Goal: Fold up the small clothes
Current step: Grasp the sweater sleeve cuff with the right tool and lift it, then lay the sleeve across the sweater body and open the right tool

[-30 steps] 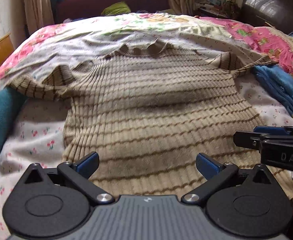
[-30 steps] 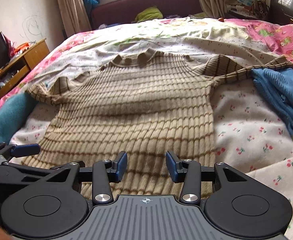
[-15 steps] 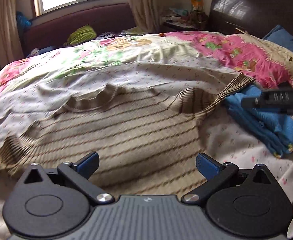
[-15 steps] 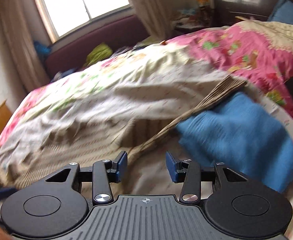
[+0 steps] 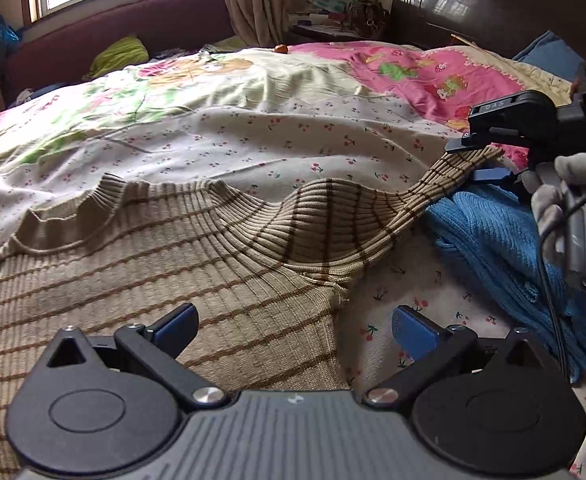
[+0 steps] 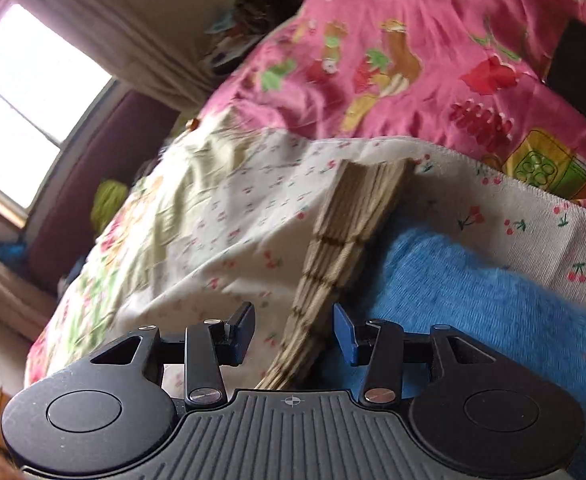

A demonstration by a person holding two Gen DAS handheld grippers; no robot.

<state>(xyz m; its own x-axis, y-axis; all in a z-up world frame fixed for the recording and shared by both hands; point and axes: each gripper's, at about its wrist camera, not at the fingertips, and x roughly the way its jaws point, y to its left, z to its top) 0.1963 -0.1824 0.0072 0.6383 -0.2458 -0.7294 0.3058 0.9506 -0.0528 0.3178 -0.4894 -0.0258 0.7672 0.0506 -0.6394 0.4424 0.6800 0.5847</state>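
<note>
Striped beige sweater (image 5: 141,264) spread flat on floral bedsheet (image 5: 253,136), collar at 10 o'clock in the left wrist view. Sleeve (image 6: 333,264) running between open fingers of right gripper (image 6: 293,330); not yet clamped. Left gripper (image 5: 293,326) jaws apart, empty, over the hem side. Blue knit (image 5: 501,240) just beside at 3 o'clock. Step judged: sleeve pickup. Next: close on cuff, fold inward across body.

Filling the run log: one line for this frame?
phase: sleeve fold start | right tongs: open, straddling sweater sleeve | left tongs: open, idle over sweater edge | blue garment: beside sleeve
</note>
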